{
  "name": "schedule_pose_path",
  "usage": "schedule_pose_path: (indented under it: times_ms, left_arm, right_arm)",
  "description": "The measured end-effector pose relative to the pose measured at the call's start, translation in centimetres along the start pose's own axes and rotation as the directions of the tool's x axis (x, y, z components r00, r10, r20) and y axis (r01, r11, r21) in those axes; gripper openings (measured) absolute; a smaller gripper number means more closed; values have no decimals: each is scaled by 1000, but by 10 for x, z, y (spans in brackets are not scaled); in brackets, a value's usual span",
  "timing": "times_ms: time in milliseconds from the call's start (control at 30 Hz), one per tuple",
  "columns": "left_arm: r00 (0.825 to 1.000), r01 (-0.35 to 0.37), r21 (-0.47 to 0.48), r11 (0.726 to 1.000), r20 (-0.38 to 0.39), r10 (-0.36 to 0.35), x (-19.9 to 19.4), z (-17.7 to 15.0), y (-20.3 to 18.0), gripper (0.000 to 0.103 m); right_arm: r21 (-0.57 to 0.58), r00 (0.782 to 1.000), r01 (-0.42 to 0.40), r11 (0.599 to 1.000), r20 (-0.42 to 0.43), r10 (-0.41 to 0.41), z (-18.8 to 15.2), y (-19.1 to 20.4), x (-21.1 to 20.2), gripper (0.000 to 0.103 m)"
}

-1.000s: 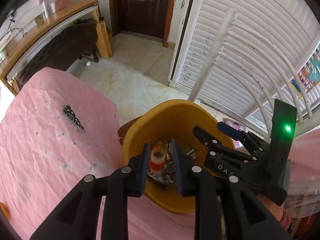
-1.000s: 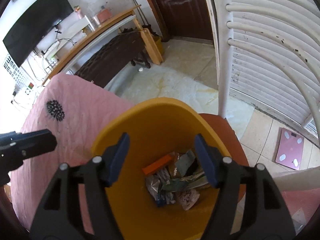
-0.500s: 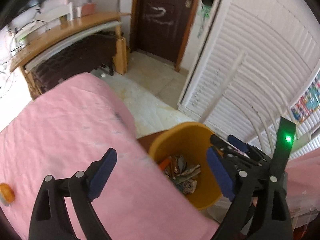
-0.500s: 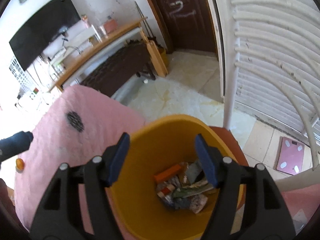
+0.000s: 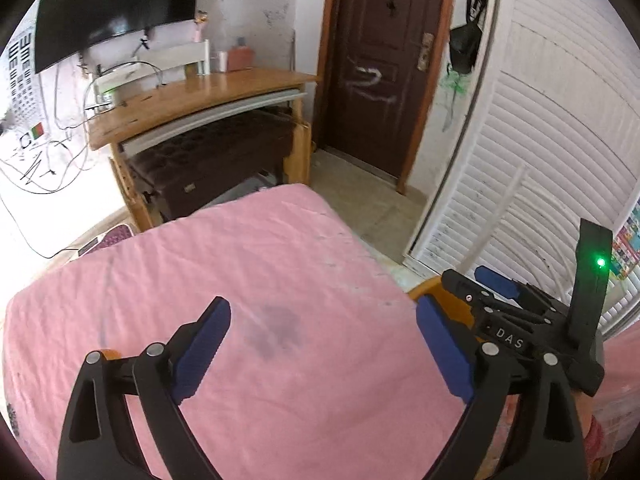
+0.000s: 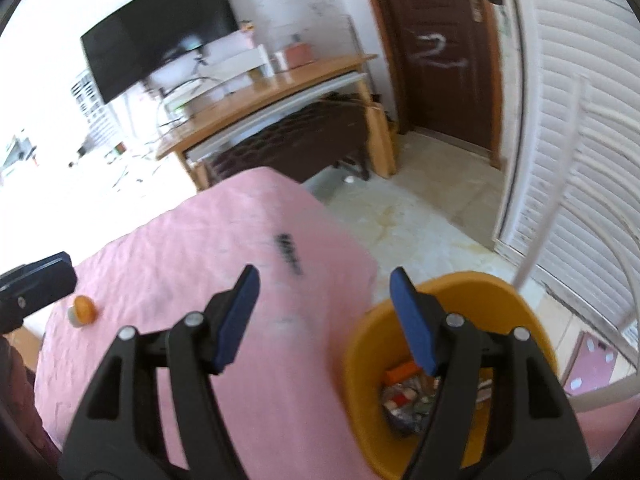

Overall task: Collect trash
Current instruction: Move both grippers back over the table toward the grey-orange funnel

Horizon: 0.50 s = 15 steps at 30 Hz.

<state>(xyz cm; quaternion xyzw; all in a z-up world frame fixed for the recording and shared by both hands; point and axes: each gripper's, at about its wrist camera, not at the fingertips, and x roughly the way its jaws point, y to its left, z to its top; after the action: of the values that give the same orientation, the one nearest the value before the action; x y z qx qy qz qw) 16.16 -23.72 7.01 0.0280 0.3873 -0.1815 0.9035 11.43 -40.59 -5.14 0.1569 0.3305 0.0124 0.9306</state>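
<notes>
A yellow bin (image 6: 472,292) stands beside the pink table (image 6: 200,264), with several wrappers and scraps (image 6: 408,396) in its bottom. My right gripper (image 6: 326,316) is open and empty, above the table edge and the bin's left rim. My left gripper (image 5: 320,344) is open and empty over the pink table (image 5: 240,264); its tip also shows in the right wrist view (image 6: 36,280). A small orange and white object (image 6: 82,310) lies on the table at the left. The bin's rim (image 5: 424,286) peeks out behind my right gripper's body (image 5: 516,320).
A dark fuzzy mark (image 6: 288,254) sits on the cloth. A white chair frame (image 6: 552,208) stands behind the bin. A wooden desk (image 5: 200,96) and a dark door (image 5: 380,60) are beyond. A pink scale (image 6: 592,364) lies on the floor.
My left gripper opened, released the piece it held over the bin, and swung left over the table. My right gripper stayed open and shifted left, so the bin sits lower right.
</notes>
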Motion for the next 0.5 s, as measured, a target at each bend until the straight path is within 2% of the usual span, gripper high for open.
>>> schedule_pose_path:
  times_ms: [100,267,367,500]
  left_arm:
    - [1000,-14,-12,1000,7,15,-11,-6,23,91]
    - [997,-71,-11,997,-18,71,-26,-23,74,93]
    - [986,-163,-20,986,-30,162,-28,-31,109,93]
    - [981,-188,-41,981,-52,186,-30,-36,143,93]
  right_arm:
    - [-39,1000,-26,999,-9,25,0,24,3,75]
    - [-112,998,-62,992,-34,58,-3,60,6,76]
    - [-138,996,-83,987,-56,76,-4,76,11,76]
    - [-189,993,-97,977,-83,83,-7,103,17,76]
